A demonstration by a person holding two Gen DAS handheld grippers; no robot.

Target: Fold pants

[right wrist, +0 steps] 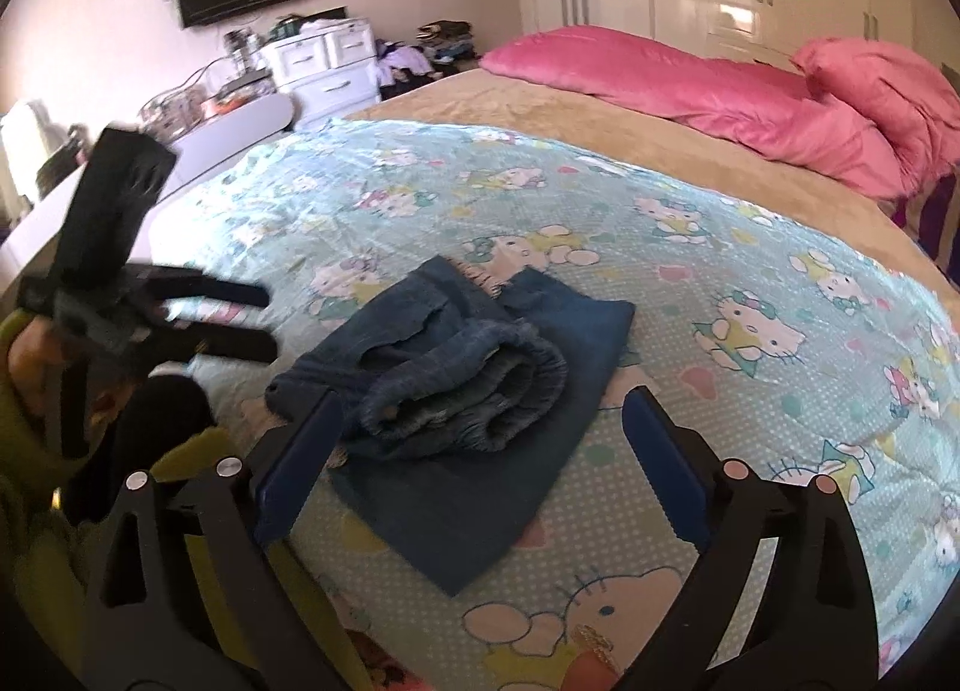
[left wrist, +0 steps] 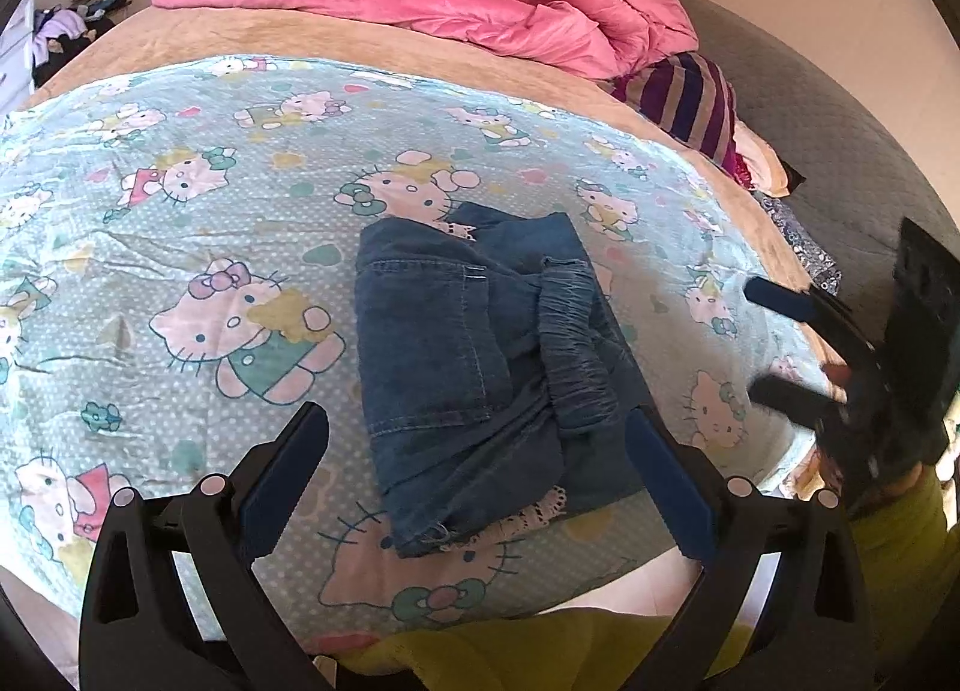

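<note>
Denim-blue folded pants [left wrist: 480, 367] lie on the cartoon-print bedsheet [left wrist: 180, 247] just ahead of your left tool [left wrist: 480, 469], between its wide-spread, empty fingers; no pad touches cloth. Your right tool [left wrist: 774, 343] hangs off to the right, near the bed's edge.

From the right wrist, your right tool [right wrist: 480, 463] is likewise open and empty, the pants [right wrist: 474, 385] just beyond its tips, waistband bunched on top. Folding looks essentially finished; next, judge whether that waistband needs flattening. Open sheet lies ahead and rightward; your left tool [right wrist: 264, 319] crowds the left.
</note>
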